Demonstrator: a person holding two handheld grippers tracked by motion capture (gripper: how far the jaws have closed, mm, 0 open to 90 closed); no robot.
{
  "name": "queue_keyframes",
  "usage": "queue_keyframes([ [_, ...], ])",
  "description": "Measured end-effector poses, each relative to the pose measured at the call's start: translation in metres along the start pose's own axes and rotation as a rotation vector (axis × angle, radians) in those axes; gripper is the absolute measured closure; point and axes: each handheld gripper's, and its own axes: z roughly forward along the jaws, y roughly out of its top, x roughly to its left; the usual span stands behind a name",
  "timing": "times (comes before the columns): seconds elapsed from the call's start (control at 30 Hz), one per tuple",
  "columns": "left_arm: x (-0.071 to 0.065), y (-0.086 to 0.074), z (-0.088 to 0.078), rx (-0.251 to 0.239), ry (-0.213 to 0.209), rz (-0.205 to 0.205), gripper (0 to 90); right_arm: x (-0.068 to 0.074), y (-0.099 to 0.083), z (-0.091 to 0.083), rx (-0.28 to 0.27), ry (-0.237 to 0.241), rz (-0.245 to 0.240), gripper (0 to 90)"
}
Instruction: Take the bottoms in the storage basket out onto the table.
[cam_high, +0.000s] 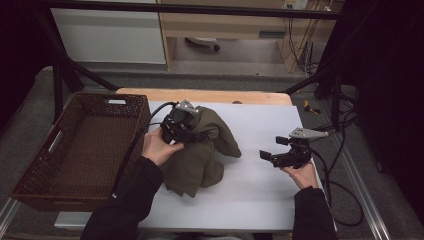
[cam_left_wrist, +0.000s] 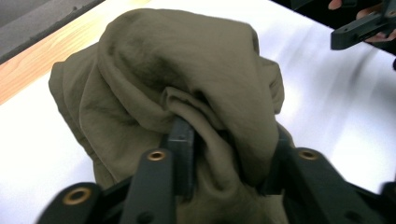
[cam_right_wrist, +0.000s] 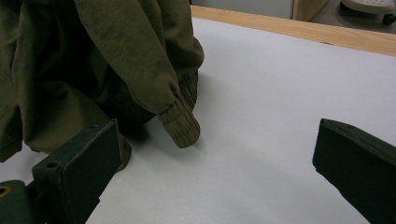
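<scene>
An olive-green jacket (cam_high: 205, 150) lies bunched on the white sheet (cam_high: 260, 200), left of the middle. My left gripper (cam_high: 175, 125) sits at the top of the heap, where the cloth rises into a peak. In the left gripper view the jacket (cam_left_wrist: 177, 70) drapes over both jaws of my left gripper (cam_left_wrist: 229, 140); they stand apart with a loose fold between them. My right gripper (cam_high: 267, 155) hovers to the jacket's right, open and with nothing in it. In the right gripper view, my right gripper (cam_right_wrist: 215, 149) faces a ribbed sleeve cuff (cam_right_wrist: 182, 123) that rests on the sheet.
A dark woven basket (cam_high: 127, 112) stands at the left, against the table's edge. A strip of bare wooden tabletop (cam_high: 200, 95) runs along the far side. Cables (cam_high: 340, 190) trail off the right edge. The right gripper's jaw (cam_left_wrist: 359, 28) shows far off in the left gripper view.
</scene>
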Motion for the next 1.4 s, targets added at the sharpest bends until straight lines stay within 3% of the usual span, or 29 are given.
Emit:
queue_keyframes([
  [0.1,0.001,-0.002,0.000,-0.001,0.016,-0.012,53.4,0.000,0.000,0.000,-0.001,0.000,0.000,2.0],
  [0.4,0.004,-0.007,-0.002,-0.003,0.011,-0.020,28.2,0.000,0.000,0.000,0.002,0.001,0.000,2.1],
  [0.5,0.003,-0.010,-0.005,-0.020,0.043,-0.008,20.0,0.000,0.000,0.000,0.004,0.002,0.000,2.0],
  [0.67,0.004,-0.012,-0.009,-0.036,0.049,-0.030,12.0,0.000,0.000,0.000,0.001,0.002,0.001,2.0],
  [0.8,0.003,-0.014,-0.013,-0.042,0.080,-0.022,5.1,0.000,0.000,0.000,0.004,0.001,0.000,2.0],
  [1.0,0.000,-0.016,-0.017,-0.016,0.100,-0.001,2.0,0.000,0.000,0.001,0.004,0.000,0.003,2.0],
  [1.4,0.001,-0.025,-0.031,-0.023,0.085,-0.007,2.0,0.000,0.000,0.000,0.001,-0.001,0.002,1.9],
])
